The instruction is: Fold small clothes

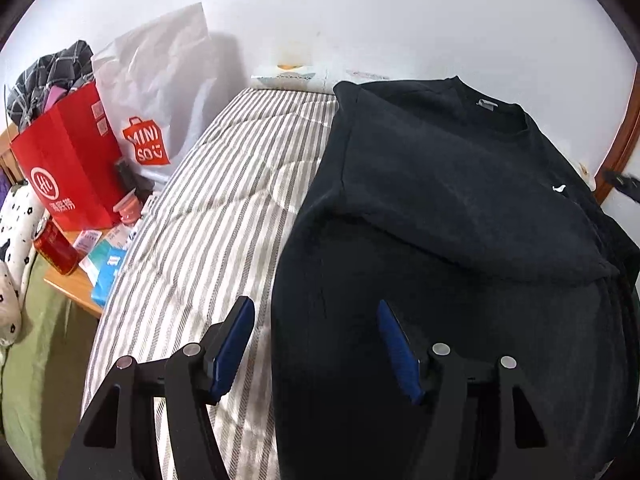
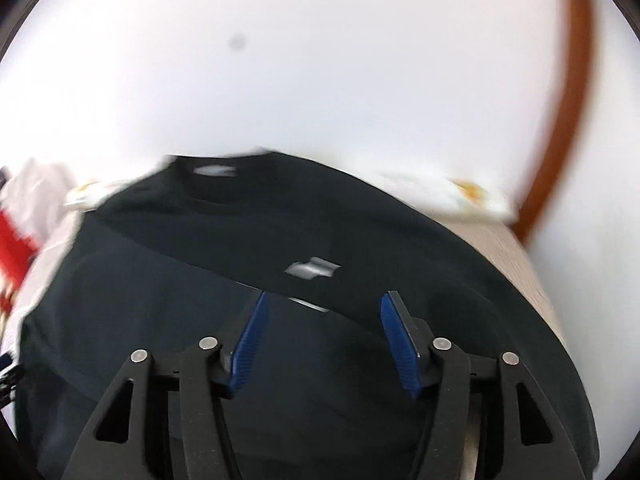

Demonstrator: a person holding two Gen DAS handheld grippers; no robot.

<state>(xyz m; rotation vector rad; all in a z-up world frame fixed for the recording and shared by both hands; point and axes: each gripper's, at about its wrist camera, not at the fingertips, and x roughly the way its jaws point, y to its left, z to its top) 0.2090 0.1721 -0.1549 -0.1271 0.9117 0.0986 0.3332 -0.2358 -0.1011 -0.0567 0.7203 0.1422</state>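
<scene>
A black sweatshirt (image 1: 448, 184) lies spread on the striped bed cover (image 1: 208, 216), collar toward the wall, with one sleeve folded across its chest. My left gripper (image 1: 316, 320) hovers open above the garment's left hem edge, one blue pad over the stripes, the other over the black cloth, nothing between them. In the blurred right wrist view the same sweatshirt (image 2: 240, 232) fills the lower half, a small white logo (image 2: 312, 270) showing. My right gripper (image 2: 322, 312) stands open above the folded sleeve, its pads apart and holding nothing.
Left of the bed, a wooden side table (image 1: 80, 296) carries a red paper bag (image 1: 68, 160), a white shopping bag (image 1: 160, 92), a red can (image 1: 54, 246) and small boxes. A white wall (image 1: 320, 12) and a brown wooden frame (image 2: 568, 100) lie behind.
</scene>
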